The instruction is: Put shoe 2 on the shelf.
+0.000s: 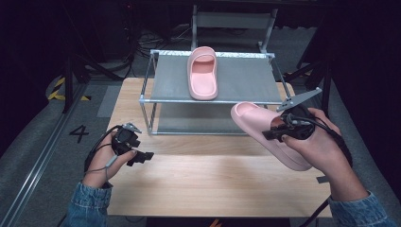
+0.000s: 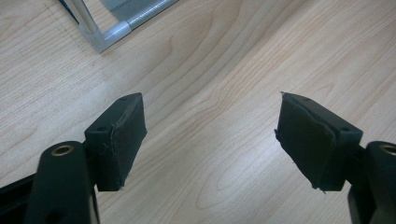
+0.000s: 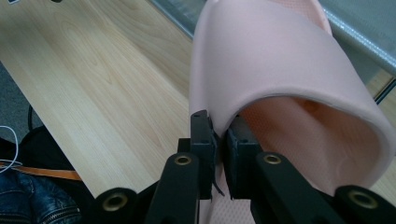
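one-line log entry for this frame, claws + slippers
left claw: open, empty, over table | right claw: shut on held slipper strap edge, near rack | second slipper: on rack top shelf

A lab: dark surround, loose floor cables [image 1: 142,40], hazard tape [image 1: 59,90] (yellow-black).

The near half of the pale wooden surface [image 1: 208,184] lies open; farther back the grey two-tier metal-framed rack [image 1: 215,100] blocks it, a pink foam slipper [image 1: 203,72] occupying its top shelf
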`<state>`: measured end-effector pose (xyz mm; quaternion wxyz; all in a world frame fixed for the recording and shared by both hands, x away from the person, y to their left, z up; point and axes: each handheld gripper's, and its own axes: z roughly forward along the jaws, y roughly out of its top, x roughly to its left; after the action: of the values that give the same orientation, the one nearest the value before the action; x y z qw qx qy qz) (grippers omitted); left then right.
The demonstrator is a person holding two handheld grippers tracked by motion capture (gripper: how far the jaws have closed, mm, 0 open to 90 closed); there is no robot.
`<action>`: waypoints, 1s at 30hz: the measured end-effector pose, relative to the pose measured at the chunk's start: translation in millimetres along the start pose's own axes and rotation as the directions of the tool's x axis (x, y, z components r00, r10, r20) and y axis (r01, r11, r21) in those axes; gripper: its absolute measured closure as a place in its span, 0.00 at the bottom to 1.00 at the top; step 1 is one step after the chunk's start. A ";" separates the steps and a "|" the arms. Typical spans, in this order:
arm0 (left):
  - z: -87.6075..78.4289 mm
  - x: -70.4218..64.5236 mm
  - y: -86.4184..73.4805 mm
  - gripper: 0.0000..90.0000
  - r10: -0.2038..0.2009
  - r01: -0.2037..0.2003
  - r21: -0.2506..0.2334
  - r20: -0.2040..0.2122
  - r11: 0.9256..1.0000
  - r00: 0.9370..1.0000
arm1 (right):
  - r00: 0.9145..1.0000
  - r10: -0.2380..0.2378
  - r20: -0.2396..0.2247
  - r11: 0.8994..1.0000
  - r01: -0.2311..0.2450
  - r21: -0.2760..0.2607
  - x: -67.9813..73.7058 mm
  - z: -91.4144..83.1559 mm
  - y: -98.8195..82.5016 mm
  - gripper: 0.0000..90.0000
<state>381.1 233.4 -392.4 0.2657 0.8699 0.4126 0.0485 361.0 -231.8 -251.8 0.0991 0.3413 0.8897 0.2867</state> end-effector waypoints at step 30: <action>1.2 2.6 -1.9 0.27 0.004 -0.004 0.010 0.009 1.000 1.000 | 0.998 0.009 0.064 0.999 -0.006 -0.042 -28.7 -8.4 62.3 0.93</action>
<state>381.9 235.9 -394.8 0.2631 0.8723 0.4099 0.0433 413.6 -216.9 -209.5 0.1335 0.3514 0.8785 0.2947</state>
